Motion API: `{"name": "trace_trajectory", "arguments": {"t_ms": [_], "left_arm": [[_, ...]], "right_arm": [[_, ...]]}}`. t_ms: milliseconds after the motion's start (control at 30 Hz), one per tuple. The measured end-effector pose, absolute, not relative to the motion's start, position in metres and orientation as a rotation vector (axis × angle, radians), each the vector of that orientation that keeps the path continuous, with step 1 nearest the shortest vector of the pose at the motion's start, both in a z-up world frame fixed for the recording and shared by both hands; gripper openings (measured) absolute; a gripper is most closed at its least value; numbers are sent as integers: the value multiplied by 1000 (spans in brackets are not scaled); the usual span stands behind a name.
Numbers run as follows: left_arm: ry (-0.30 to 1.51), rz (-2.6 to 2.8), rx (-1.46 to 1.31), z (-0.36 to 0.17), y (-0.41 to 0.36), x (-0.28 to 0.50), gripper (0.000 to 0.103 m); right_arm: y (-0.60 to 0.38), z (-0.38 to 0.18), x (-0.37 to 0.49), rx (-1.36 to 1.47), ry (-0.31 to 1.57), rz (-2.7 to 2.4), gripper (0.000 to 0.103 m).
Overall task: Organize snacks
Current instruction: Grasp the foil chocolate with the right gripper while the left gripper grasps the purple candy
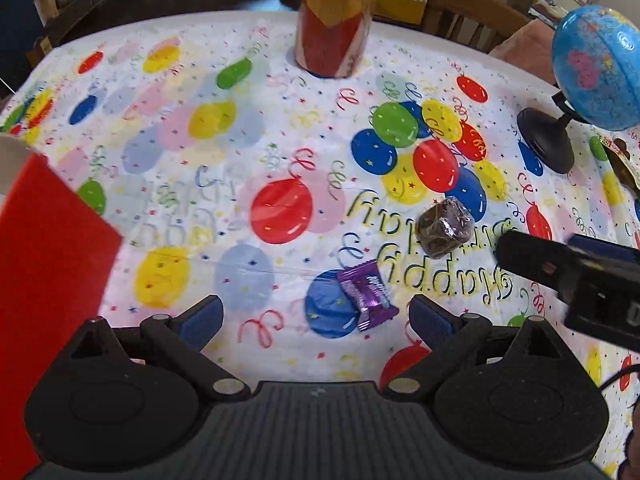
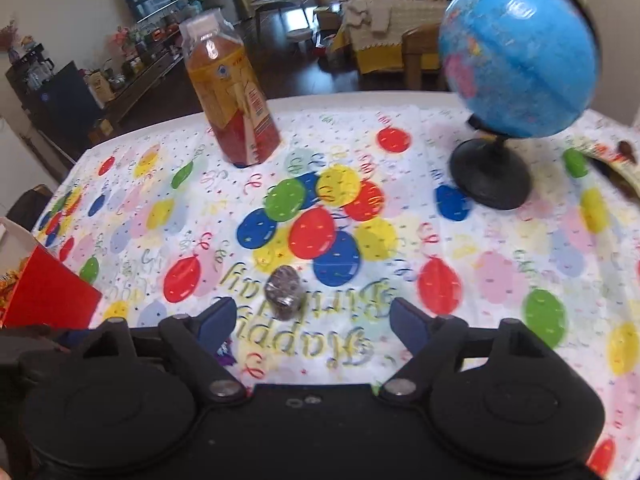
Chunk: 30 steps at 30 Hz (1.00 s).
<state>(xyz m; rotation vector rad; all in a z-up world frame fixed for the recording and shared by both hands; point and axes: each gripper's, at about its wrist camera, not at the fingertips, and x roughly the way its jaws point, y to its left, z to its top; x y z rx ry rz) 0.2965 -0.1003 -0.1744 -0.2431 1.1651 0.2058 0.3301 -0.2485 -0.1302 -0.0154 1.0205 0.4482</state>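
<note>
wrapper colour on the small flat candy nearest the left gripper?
Shiny purple with white lettering: the small flat foil-wrapped candy, lying on the balloon-print tablecloth. Best seen in the left wrist view.

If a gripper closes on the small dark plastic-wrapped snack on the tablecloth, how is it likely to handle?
The dark wrapped snack looks small, so probably light. Its shiny clear film may be slippery between the pads. Its rounded, chunky shape suggests it might roll or shift on the tablecloth if nudged.

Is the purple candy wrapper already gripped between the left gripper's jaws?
No, the purple candy wrapper lies flat on the tablecloth, between the open jaws, touching neither.
</note>
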Motion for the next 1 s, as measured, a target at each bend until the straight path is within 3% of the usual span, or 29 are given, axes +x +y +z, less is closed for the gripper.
{"name": "trace_trajectory", "arguments": {"t_ms": [100,200,467,733,1000], "left_arm": [[1188,186,-232,-182,-107,304,88],[1202,173,-229,-189,-111,308,78],[1163,162,-193,-190,-124,312,76],[1144,181,-113,-189,-133,308,53],[1148,182,-167,-187,-118,307,33]], "right_arm": [[-240,-141,340,-13,1037,476,75],[-233,-152,348,-12,1060,492,61],[-222,-169,359,8,1088,532,49],[-213,-177,359,-18,1101,552,29],[-221,-176,353,-3,1104,543,24]]}}
